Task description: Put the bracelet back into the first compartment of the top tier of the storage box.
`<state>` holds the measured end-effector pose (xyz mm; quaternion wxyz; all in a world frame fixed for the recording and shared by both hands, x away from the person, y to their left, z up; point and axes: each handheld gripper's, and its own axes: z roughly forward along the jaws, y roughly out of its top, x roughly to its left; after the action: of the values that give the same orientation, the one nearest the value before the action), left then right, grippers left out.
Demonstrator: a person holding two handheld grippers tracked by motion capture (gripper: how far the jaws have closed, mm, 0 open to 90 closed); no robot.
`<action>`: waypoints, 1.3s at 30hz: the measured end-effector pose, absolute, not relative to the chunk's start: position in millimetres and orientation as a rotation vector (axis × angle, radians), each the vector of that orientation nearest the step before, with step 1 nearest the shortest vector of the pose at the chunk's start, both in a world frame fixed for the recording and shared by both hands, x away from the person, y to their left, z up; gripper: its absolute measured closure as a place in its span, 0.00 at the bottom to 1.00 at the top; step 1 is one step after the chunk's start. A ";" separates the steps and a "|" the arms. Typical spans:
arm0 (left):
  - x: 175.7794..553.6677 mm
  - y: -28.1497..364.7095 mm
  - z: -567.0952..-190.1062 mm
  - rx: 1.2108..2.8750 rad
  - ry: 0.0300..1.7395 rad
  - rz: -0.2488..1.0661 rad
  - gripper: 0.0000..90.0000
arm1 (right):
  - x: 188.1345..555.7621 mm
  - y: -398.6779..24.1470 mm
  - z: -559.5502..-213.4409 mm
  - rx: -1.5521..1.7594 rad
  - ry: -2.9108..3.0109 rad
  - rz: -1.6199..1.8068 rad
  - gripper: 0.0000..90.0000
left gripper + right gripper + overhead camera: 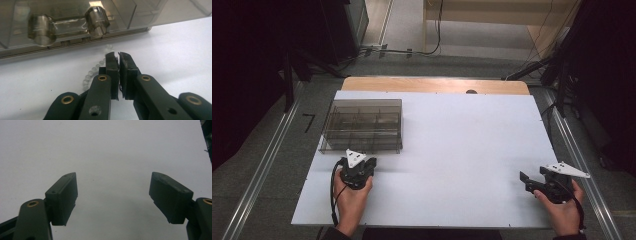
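Note:
A smoky clear plastic compartment box [362,125] stands on the white table top [452,150] at the far left. My left gripper [360,161] rests just in front of the box's near wall [75,25]. Its jaws are closed together on a string of clear beads [91,72]. The string trails back along the table beside the left finger [111,72], and one bead peeks out past the tips. My left gripper [115,55] points at the box's clear cylindrical knobs [97,21]. My right gripper [526,181] sits near the table's right front corner, and there my right gripper [113,195] stands wide open over bare table.
The table's wooden far edge [437,85] shows behind the white top. Metal floor rails [267,165] run along both sides, with dark stands and cables beyond. A wide stretch of white surface lies between the two hands.

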<state>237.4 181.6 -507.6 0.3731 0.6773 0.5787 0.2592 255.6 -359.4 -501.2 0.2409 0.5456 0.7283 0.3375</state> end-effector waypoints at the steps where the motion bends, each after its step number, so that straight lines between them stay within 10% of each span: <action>1: 237.4 181.6 -507.6 1.735 1.483 0.664 0.97 | 255.6 -359.5 -501.3 1.492 1.992 0.923 0.24; 39: 214.6 193.7 -493.0 1.649 1.472 0.586 0.97 | 256.1 -359.6 -502.0 1.497 2.002 0.917 0.24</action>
<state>214.6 193.7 -493.0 0.4144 0.6562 0.5859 0.2331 256.1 -359.6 -502.0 0.2370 0.5462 0.7304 0.3347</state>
